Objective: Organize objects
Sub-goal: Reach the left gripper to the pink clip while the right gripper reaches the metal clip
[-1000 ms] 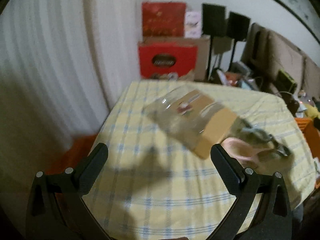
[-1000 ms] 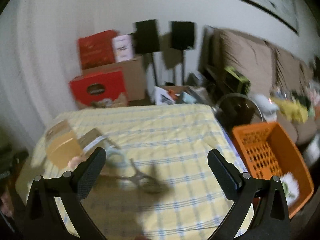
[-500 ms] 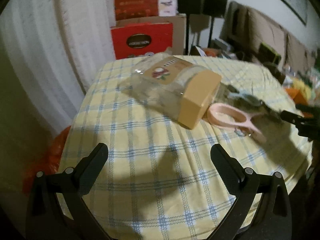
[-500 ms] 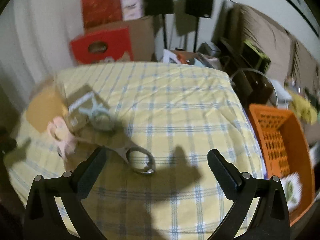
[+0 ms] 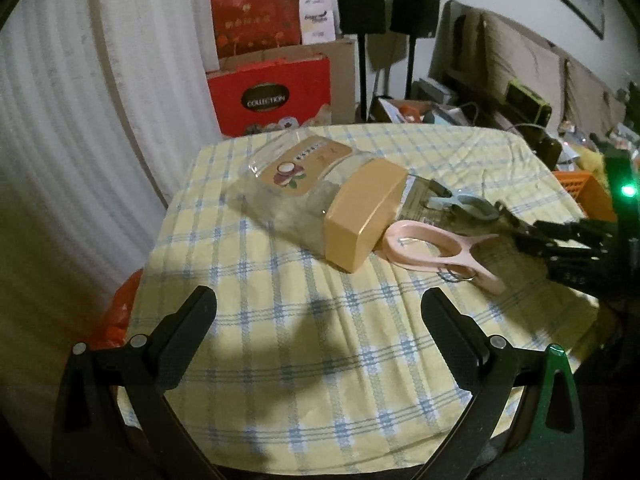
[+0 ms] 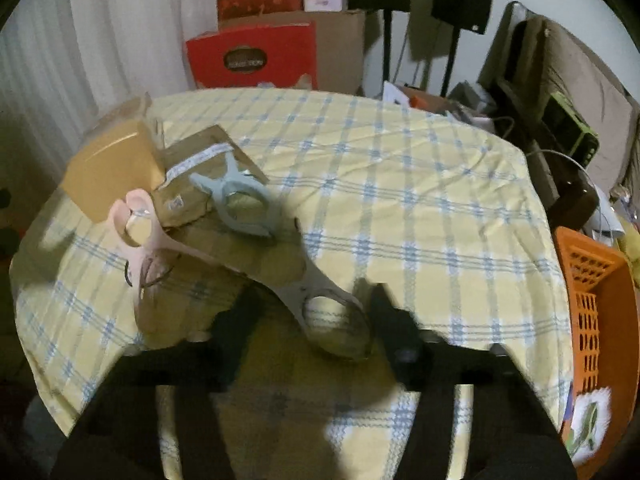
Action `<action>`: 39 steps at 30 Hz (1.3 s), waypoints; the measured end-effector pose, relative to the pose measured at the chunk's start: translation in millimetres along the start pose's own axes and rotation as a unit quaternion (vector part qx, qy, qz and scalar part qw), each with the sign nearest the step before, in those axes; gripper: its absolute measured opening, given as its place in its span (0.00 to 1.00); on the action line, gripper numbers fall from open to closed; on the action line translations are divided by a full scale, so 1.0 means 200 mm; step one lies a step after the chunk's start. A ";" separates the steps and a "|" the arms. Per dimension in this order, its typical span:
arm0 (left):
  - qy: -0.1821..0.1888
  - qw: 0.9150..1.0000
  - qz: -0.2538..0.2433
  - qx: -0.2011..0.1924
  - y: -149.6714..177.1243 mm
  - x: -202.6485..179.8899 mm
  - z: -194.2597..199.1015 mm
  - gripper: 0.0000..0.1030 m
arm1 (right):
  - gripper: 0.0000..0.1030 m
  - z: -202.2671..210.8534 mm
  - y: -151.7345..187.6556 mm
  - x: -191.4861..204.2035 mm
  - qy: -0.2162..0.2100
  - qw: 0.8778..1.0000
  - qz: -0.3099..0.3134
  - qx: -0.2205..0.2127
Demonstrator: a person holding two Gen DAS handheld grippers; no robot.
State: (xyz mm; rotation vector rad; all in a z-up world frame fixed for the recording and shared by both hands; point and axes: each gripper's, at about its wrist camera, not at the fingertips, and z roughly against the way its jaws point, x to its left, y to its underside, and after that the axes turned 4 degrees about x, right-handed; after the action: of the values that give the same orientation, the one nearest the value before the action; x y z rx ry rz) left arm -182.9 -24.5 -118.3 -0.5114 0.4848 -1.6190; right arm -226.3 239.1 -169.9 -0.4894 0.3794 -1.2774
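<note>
On the checked table (image 5: 304, 344), the left gripper (image 5: 320, 312) hangs wide open and empty before a tipped clear jar (image 5: 316, 196) with a tan lid (image 5: 362, 220), a pink clip (image 5: 436, 246) and blue clip (image 6: 236, 204) beside it, while the right gripper (image 6: 310, 320) is closing around a grey clip (image 6: 332, 316), pads not visibly touching.

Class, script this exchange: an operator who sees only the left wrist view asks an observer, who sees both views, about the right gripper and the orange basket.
Operator: What is my right gripper going for?
Observer: The right gripper is closing, with the ring end of a grey clip between its fingers; they are not pressing on it yet.
Operator: Is the orange basket empty?
Observer: No. A white packet lies in the near end of the orange basket.
</note>
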 end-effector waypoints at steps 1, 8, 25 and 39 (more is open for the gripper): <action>-0.002 1.000 0.003 0.007 -0.01 0.00 -0.02 0.99 | 0.30 0.01 0.00 0.00 -0.005 1.000 -0.003 0.003; 0.061 0.993 0.076 0.073 -0.08 -0.18 -0.16 0.99 | 0.30 0.12 0.10 -0.10 -0.024 0.997 -0.065 0.021; -0.028 0.972 0.213 0.095 -0.17 -0.32 -0.49 0.98 | 0.29 0.37 0.11 -0.08 0.006 0.998 -0.057 -0.011; 0.004 0.979 0.169 0.110 -0.17 -0.30 -0.46 0.93 | 0.29 0.31 0.19 -0.06 0.015 0.998 -0.060 0.027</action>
State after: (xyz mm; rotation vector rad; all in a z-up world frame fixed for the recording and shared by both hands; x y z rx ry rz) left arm -258.2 40.2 -175.9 -0.2405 0.3709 -1.3264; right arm -166.6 267.5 -138.6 -0.4536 0.3432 -1.4091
